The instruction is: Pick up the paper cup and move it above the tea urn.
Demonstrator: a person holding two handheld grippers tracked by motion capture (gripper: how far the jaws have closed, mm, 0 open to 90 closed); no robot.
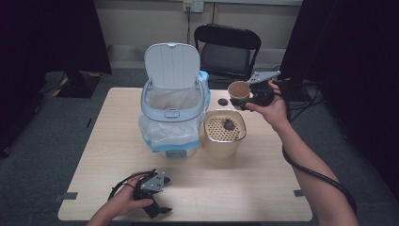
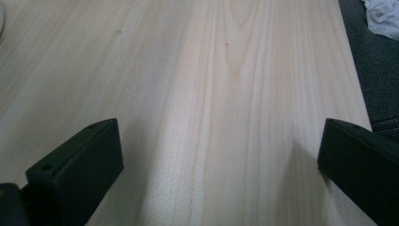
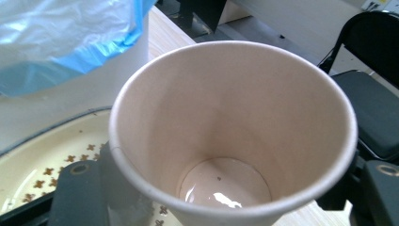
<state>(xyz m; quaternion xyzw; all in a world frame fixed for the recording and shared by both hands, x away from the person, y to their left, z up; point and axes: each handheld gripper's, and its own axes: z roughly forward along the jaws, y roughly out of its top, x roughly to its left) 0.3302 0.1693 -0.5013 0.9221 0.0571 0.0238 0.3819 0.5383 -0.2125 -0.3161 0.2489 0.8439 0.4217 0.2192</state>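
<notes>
A: Where does the paper cup (image 1: 238, 90) sit?

B: It sits between the fingers of the right gripper (image 1: 245, 100), which clasp its sides. In the right gripper view the cup (image 3: 235, 127) rises from between the two black fingers (image 3: 77, 195), its mouth open toward the camera, a little wet shine on its bottom.

A: What lies under those fingers?

B: Just below and in front of them stands the beige strainer bin (image 1: 224, 133), its perforated tray holding a dark clump (image 1: 228, 125). The cup hangs above the bin's far right edge, not touching it. In the right gripper view the tray (image 3: 42, 169) shows to the left beneath the fingers.

A: And beyond them?

B: To the far side of the fingers a small dark disc (image 1: 222, 101) lies on the counter (image 1: 117, 155). Left of the bin stands a white waste bin (image 1: 173, 106) with its lid raised and a blue-edged liner; the liner (image 3: 61, 42) shows above the left finger in the right gripper view. A black chair (image 1: 226, 52) stands behind the counter.

A: The left gripper (image 1: 160, 207)?

B: It rests at the near edge of the counter, in the person's hand. Its fingers (image 2: 80, 165) stand wide apart, released, bare wood between them.
</notes>
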